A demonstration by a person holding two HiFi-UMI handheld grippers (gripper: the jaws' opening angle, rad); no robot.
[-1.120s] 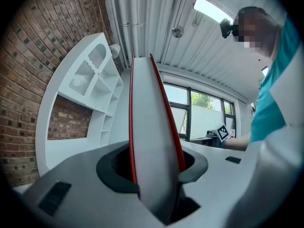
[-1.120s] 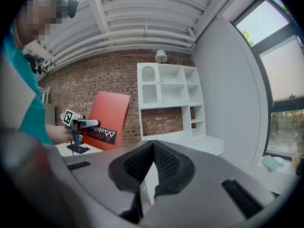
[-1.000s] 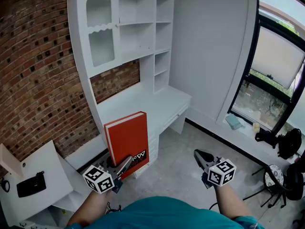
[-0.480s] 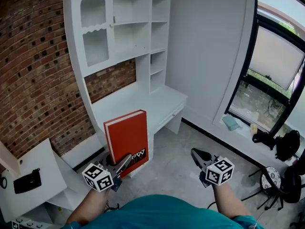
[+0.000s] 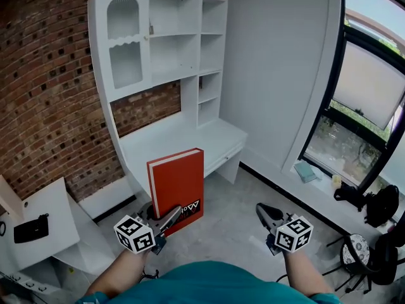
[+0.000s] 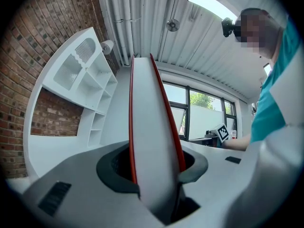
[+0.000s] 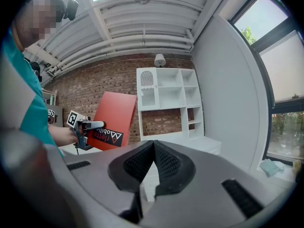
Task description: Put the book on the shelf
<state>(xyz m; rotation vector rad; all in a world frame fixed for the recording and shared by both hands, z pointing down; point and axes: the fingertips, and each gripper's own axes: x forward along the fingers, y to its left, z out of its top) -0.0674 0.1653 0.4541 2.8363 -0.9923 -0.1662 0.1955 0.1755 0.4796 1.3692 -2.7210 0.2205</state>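
Red book (image 5: 179, 185) in the left gripper (image 5: 169, 219), in front of a white shelf (image 5: 158, 49) and desk (image 5: 190, 135).

The left gripper is clamped on the lower edge of the book, which stands upright above its jaws, well apart from the shelf. The right gripper (image 5: 262, 209) has its jaws closed together and holds nothing. Ahead of both grippers stands the desk, and the shelf rises from it against a brick wall (image 5: 44, 94). Below the grippers is a grey floor (image 5: 234, 230). Far to the right of the right gripper there is a large window (image 5: 370, 87) with a dark frame.
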